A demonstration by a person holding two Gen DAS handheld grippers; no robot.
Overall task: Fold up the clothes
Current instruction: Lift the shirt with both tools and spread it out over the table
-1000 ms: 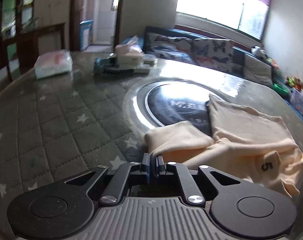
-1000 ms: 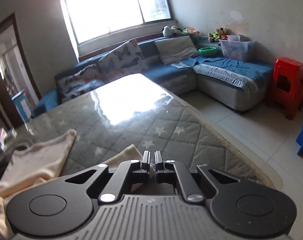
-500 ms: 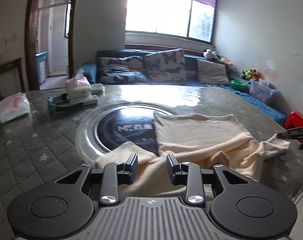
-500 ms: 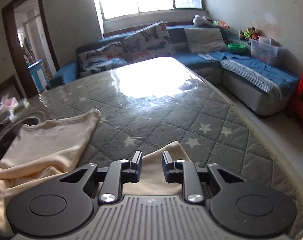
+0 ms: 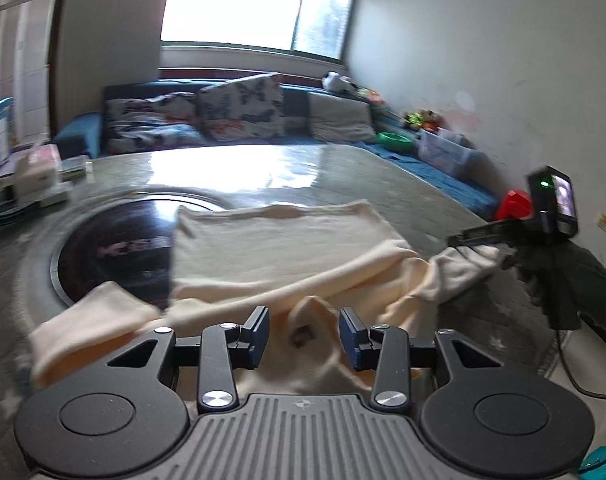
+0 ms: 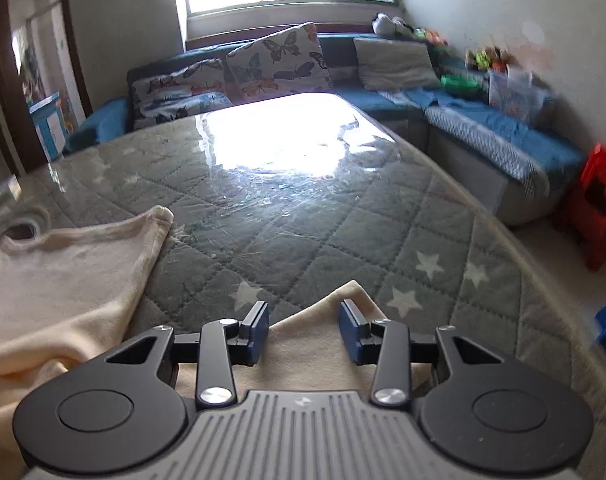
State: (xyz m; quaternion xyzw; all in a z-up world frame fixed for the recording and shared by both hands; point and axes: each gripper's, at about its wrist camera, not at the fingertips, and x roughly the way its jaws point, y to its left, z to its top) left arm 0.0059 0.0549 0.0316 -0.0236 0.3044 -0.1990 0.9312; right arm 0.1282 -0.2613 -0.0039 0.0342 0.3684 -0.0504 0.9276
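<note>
Left tool [image 5: 304, 330] stood with jaws apart after just opening, nothing pinched, cream garment [image 5: 279, 248] bunched beneath at 12 o'clock on the quilted table [image 5: 403, 184]. Right tool [image 6: 304, 326] likewise had just spread, sleeve [image 6: 327, 320] lying slack between pads. Judgement: release looked complete; flatten the middle ridge before regripping.

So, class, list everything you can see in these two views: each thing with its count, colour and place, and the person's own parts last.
Garment: one, cream, crumpled on the table.
Table: one, grey quilted star cover.
Round inset: one, black, left of the garment.
Sofa: one, blue, under the window.
Butterfly cushions: several, white patterned, on the sofa.
Stool: one, red, right floor.
Left gripper: black, jaws just opened, above the garment.
Right gripper: black, jaws just opened, over a garment edge.
Gloved hand: one, dark, holding the right gripper.
</note>
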